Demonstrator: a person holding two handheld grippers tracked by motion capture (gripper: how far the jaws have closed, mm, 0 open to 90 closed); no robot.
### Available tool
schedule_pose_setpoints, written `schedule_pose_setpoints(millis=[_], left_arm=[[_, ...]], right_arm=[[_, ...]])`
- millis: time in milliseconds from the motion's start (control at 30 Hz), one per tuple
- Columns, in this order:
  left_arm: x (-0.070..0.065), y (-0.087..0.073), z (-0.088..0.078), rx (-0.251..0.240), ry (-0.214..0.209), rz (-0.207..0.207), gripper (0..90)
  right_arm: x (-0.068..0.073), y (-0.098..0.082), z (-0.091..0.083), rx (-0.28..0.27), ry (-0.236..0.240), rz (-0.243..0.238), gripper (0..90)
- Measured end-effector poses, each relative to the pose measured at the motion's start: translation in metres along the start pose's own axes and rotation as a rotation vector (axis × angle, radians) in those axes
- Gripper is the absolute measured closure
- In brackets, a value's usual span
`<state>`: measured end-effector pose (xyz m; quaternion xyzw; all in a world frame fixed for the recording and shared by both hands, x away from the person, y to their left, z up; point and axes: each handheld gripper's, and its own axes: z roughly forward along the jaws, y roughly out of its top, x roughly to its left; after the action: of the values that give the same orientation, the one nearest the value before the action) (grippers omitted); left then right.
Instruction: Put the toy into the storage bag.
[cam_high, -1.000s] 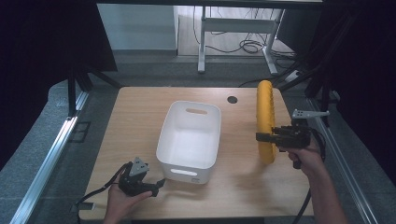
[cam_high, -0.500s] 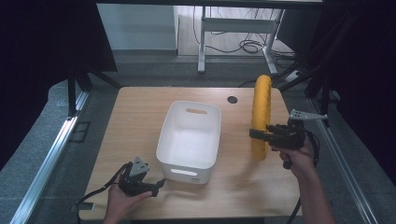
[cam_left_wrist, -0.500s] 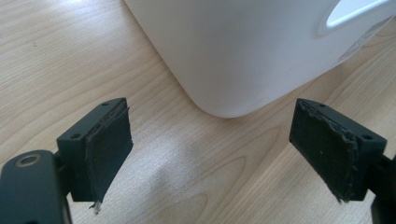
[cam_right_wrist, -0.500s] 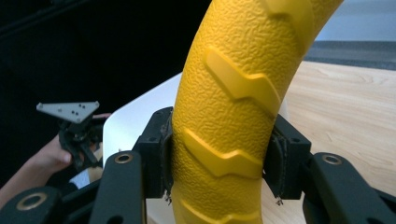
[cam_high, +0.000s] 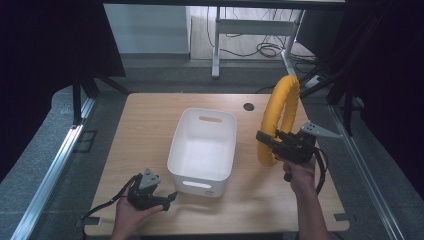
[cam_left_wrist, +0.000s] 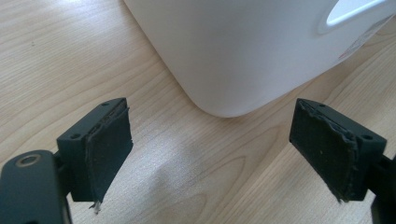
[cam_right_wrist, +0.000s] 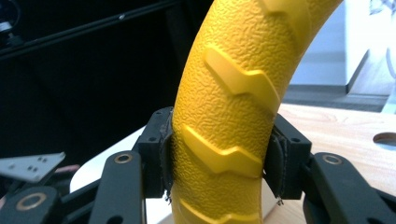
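one wooden table (cam_high: 150, 130), bare except for one white bin (cam_high: 204, 145) sitting about mid-table. all places below are relative to the bin. the table's near edge is cut off by the bottom of the high view, and a dark round hole (cam_high: 248, 106) sits in the top just past the bin's far right corner.

the bin is empty as far as the high view shows. two handle slots visible, one in the far wall, one in the near wall. in the left gripper view only its near lower corner and part of one slot show; the rest runs out of frame.

one yellow ring (cam_high: 278, 120), ribbed tread on the outside, held up on edge in the air to the right of the bin, clear of the table. its lower arc is partly hidden behind the right gripper (cam_high: 263, 139); in the right gripper view (cam_right_wrist: 219, 154) the ring (cam_right_wrist: 233, 93) is cut off top and bottom, so only one arc is visible.

two grippers, two hands. right gripper's jaws are clamped on the ring, both pads pressed against its sides. left gripper (cam_high: 170, 197) is low at the bin's near left corner, close to it; in the left gripper view (cam_left_wrist: 212, 154) the jaws stand wide apart with only table between them. can't tell if it rests on the table.
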<state>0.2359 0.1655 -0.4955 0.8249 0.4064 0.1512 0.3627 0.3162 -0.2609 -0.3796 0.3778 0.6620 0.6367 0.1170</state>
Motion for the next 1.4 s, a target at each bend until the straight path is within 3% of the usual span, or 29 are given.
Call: schedule_pose_setpoints(millis=[233,500,1400], left_arm=[[0.001,0.0,-0.001,-0.005,0.004,0.0,13.2],[0.0,0.0,-0.001,-0.003,0.004,0.0,13.2],[0.0,0.0,0.001,0.003,0.002,0.001,13.2]], right_arm=[[0.018,-0.007,0.01,-0.057,-0.026,0.0,50.1],[0.037,-0.007,0.015,-0.127,-0.063,-0.048,50.0],[0.067,0.013,0.027,-0.218,-0.073,-0.113,49.8]])
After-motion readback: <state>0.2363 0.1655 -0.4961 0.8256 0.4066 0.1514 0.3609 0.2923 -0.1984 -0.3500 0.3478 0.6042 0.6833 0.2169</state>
